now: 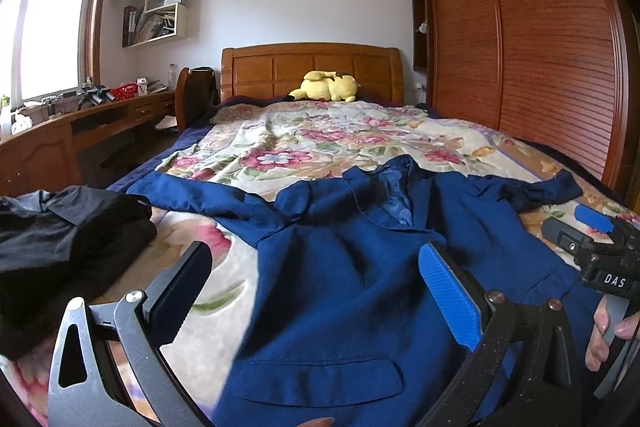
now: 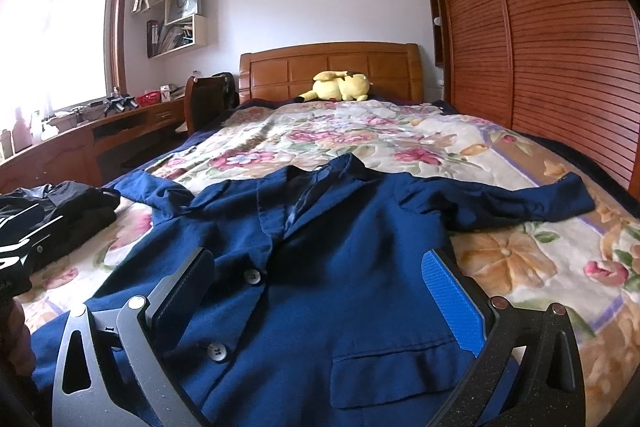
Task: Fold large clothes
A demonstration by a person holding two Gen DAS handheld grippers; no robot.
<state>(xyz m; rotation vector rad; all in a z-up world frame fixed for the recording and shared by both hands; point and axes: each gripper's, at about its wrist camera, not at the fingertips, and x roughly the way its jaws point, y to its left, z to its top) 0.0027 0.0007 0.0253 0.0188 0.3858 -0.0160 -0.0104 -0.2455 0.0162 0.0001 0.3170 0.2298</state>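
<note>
Floral bedspread (image 2: 500, 259) bears blue jacket (image 2: 340, 267); both grippers' fingers (image 1: 452, 299) spread above it.

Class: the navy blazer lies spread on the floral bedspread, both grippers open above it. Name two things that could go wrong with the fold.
1. The navy blue blazer is still buttoned; an open right gripper closing near the grey buttons might pinch one.
2. The black clothing pile lies close beside the left sleeve, so that sleeve could snag it.
</note>
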